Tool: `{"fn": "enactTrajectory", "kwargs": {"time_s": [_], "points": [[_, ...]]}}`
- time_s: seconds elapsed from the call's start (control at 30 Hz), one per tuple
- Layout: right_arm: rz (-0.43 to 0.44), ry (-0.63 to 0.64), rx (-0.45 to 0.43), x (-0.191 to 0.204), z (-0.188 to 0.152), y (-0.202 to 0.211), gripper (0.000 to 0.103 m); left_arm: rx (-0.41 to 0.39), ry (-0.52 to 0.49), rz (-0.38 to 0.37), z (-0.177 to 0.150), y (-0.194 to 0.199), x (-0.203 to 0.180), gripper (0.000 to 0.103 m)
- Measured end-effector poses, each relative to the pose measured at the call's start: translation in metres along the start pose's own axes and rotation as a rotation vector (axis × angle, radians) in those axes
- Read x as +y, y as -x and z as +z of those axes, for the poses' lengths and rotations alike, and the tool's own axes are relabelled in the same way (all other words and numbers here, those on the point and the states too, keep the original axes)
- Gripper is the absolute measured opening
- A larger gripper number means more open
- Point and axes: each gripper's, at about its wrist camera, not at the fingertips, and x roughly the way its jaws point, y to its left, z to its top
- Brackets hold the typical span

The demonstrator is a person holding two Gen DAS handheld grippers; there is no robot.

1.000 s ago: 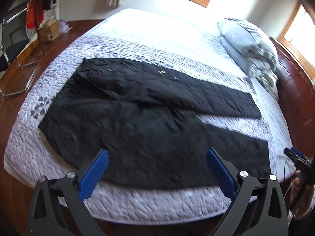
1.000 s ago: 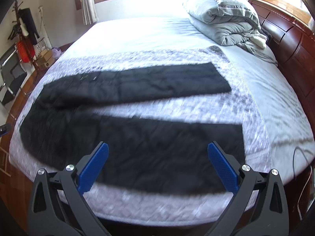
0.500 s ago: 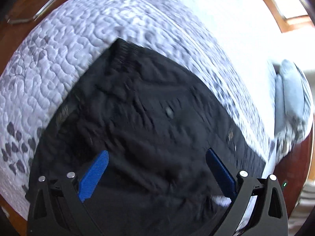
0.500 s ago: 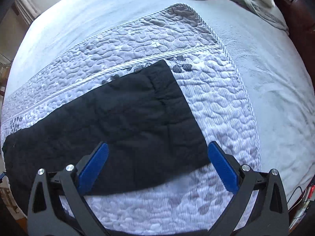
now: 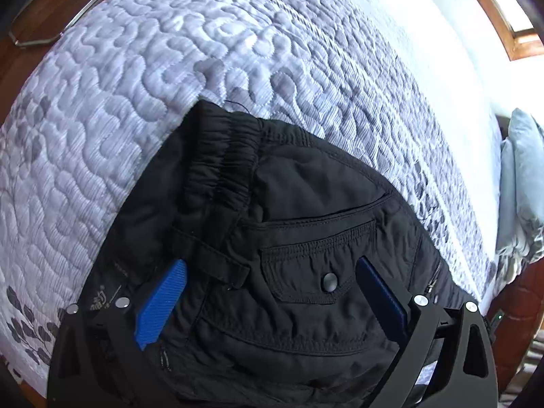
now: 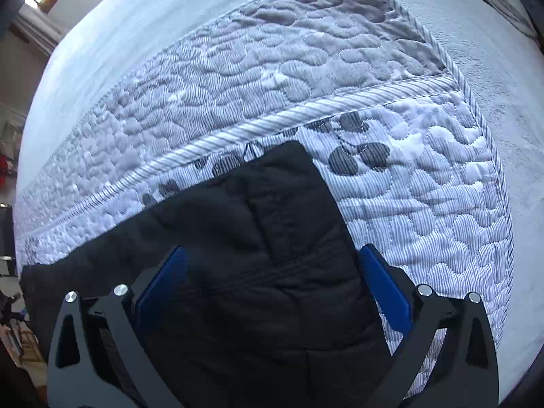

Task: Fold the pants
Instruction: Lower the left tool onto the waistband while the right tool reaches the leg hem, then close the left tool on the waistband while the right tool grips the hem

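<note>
Black pants lie flat on a quilted bedspread. The left wrist view shows their top end: the elastic waistband, a belt loop and a snap-button pocket. My left gripper hovers close over that pocket, open, its blue pads straddling the cloth without pinching it. The right wrist view shows a leg end, with the hem corner pointing away. My right gripper is open, low over this leg end, with the fabric lying between its pads.
The grey-white quilted bedspread surrounds the pants, with a plain pale sheet beyond its corded edge. A folded grey duvet sits at the right. Wooden floor and a metal chair frame lie past the bed's far edge.
Both grippers have dropped from a wide view of the whole bed to close above the pants, the left at the waistband, the right at a leg end. Both stayed open.
</note>
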Motion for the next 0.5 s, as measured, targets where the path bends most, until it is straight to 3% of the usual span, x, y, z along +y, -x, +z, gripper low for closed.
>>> {"fn": "enactTrajectory", "kwargs": {"time_s": [0.07, 0.17, 0.27, 0.33, 0.37, 0.4, 0.43, 0.47, 0.5], "points": [[-0.082, 0.078, 0.005, 0.014, -0.005, -0.009, 0.101, 0.017, -0.022, 0.029, 0.004, -0.008, -0.004, 0.099], [-0.133, 0.097, -0.027, 0.025, -0.009, -0.011, 0.099, 0.035, -0.067, 0.1, 0.004, -0.018, -0.016, 0.099], [-0.127, 0.113, -0.051, 0.032, -0.012, -0.006, 0.072, 0.041, -0.115, 0.183, -0.001, -0.028, -0.031, 0.096], [-0.118, 0.135, -0.065, 0.039, -0.016, 0.0, 0.043, 0.036, -0.161, 0.223, -0.004, -0.034, -0.042, 0.087], [-0.122, 0.144, -0.071, 0.04, -0.018, 0.005, 0.037, 0.031, -0.165, 0.223, -0.004, -0.034, -0.045, 0.077], [-0.104, 0.152, -0.074, 0.042, -0.019, 0.009, 0.018, 0.025, -0.167, 0.22, -0.005, -0.033, -0.048, 0.066], [-0.064, 0.15, -0.079, 0.045, -0.021, 0.014, 0.015, 0.012, -0.169, 0.217, -0.007, -0.03, -0.053, 0.058], [-0.074, 0.153, -0.093, 0.048, -0.023, 0.018, 0.013, 0.002, -0.182, 0.221, -0.006, -0.03, -0.06, 0.038], [-0.082, 0.17, -0.106, 0.052, -0.025, 0.021, 0.012, -0.003, -0.204, 0.228, -0.008, -0.028, -0.064, 0.025]]}}
